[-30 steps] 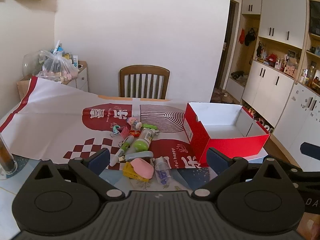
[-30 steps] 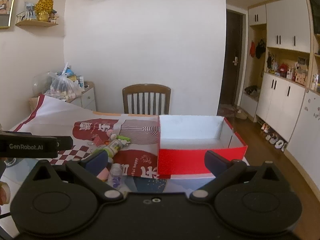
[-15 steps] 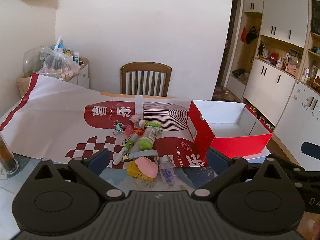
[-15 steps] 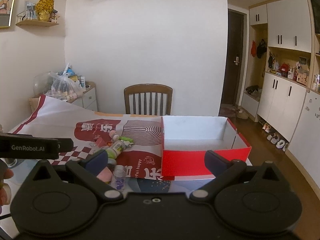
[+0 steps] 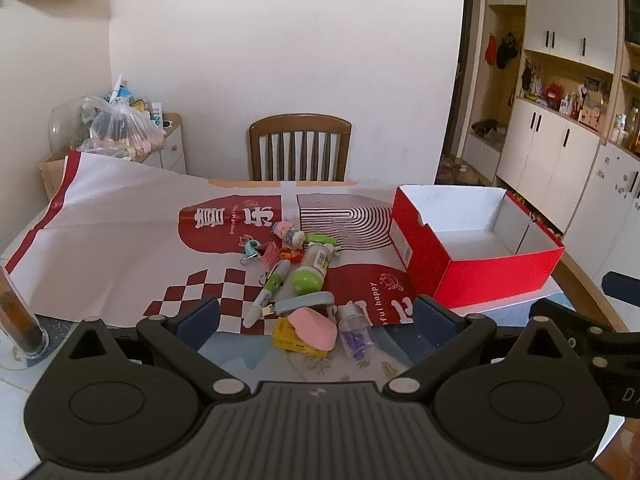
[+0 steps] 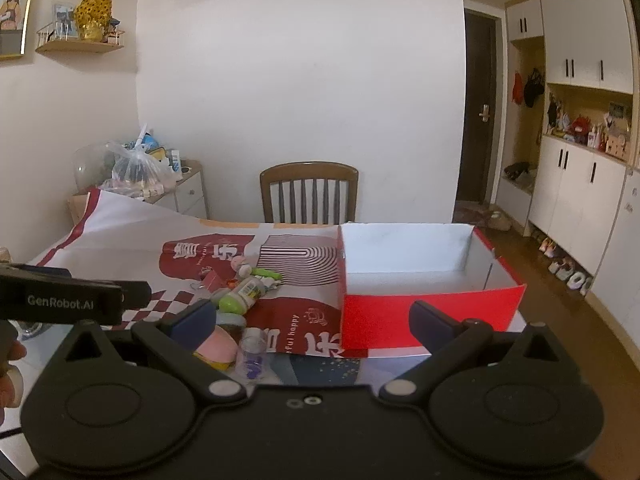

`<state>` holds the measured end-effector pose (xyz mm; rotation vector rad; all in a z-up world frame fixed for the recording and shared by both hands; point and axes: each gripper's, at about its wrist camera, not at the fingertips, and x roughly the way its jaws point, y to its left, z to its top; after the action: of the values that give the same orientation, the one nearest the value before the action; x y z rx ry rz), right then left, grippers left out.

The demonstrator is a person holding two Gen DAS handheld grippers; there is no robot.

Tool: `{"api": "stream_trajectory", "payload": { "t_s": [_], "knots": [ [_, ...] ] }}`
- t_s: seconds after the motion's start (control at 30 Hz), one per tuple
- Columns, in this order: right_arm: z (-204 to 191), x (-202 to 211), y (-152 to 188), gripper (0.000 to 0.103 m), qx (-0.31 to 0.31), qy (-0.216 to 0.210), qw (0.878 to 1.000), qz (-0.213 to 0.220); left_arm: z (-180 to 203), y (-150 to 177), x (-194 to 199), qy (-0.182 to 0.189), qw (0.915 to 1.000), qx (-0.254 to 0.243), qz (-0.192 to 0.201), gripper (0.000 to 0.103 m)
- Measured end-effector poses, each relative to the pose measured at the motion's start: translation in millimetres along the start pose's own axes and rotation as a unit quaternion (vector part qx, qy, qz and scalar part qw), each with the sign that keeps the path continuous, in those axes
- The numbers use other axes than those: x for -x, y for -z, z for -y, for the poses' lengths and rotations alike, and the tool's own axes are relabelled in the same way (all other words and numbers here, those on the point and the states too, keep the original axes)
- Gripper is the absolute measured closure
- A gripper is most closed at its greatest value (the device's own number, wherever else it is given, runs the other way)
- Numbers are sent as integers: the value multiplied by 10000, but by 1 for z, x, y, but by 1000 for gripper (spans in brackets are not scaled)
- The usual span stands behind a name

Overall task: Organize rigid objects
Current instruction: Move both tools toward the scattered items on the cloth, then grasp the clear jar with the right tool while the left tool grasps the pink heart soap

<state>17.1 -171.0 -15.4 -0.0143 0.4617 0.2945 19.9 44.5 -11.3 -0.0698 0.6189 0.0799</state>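
Observation:
A heap of small items lies on the red-and-white mat [image 5: 112, 236]: a pink oval case [image 5: 313, 327] on a yellow box [image 5: 289, 339], a clear vial with purple bits [image 5: 355, 333], a green-capped bottle [image 5: 311, 267], a marker pen [image 5: 267, 291], binder clips [image 5: 256, 251] and a little figurine [image 5: 287, 232]. An empty red box [image 5: 476, 242] with a white inside stands to their right. My left gripper [image 5: 316, 314] hangs open just short of the heap. My right gripper [image 6: 312, 318] is open too, facing the red box [image 6: 430, 280], with the heap [image 6: 240, 296] at its left finger.
A wooden chair [image 5: 300, 148] stands at the table's far side. A glass with brown contents [image 5: 18, 320] sits at the near left edge. A side cabinet holds a plastic bag [image 5: 120, 124] at back left. White cupboards [image 5: 560, 152] line the right wall.
Both grippers have drifted slightly, so the heap and red box sit a little farther right and lower in the views. Both stay open and nothing on the table moved.

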Motion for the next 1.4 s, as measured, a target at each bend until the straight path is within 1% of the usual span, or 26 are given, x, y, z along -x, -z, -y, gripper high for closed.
{"api": "stream_trajectory", "payload": {
  "t_s": [0.23, 0.37, 0.43, 0.5, 0.53, 0.57, 0.73, 0.93, 0.97, 1.13, 1.23, 1.33, 1.37, 1.4],
  "knots": [
    [-13, -21, 2, 0, 153, -464, 9987, -122, -8, 2, -16, 88, 9998, -1, -199, 0],
    [-19, -37, -1, 0, 227, -633, 9972, -315, -17, 0, -29, 6, 9994, 194, -281, 0],
    [-21, -44, -1, 0, 290, -700, 9964, -389, -20, 0, -37, -91, 9992, 257, -291, 0],
    [-22, -52, -1, 0, 357, -776, 9952, -479, -20, 2, -48, -289, 9991, 163, -254, 0],
    [-22, -57, -1, 0, 403, -847, 9941, -540, -20, 3, -54, -409, 9987, 118, -295, 0],
    [-23, -61, 0, 0, 463, -906, 9931, -577, -20, 5, -60, -454, 9984, 96, -325, 0],
    [-23, -85, 6, 0, 655, -993, 9899, -772, -25, 7, -83, -312, 9983, 205, -457, 0],
    [-18, -121, 22, 1, 850, -1085, 9840, -1126, -21, 11, -113, -98, 9981, 125, -602, 0],
    [-18, -128, 25, 1, 897, -1119, 9824, -1193, -19, 12, -118, -37, 9980, 102, -626, 0],
    [-24, -152, 36, 2, 1147, -1352, 9750, -1337, -9, 18, -145, 26, 9969, -154, -766, 1],
    [-26, -168, 43, 7, 1304, -1439, 9703, -1442, -8, 23, -164, 71, 9958, -134, -907, 1],
    [-27, -185, 48, 12, 1249, -1564, 9670, -1578, -10, 28, -177, 122, 9949, -64, -996, 1],
    [-27, -190, 48, 14, 1235, -1606, 9661, -1600, -12, 29, -180, 137, 9947, -22, -1016, 2],
    [-27, -194, 49, 14, 1223, -1638, 9655, -1615, -13, 29, -182, 159, 9946, 18, -1030, 5]
  ]
}}
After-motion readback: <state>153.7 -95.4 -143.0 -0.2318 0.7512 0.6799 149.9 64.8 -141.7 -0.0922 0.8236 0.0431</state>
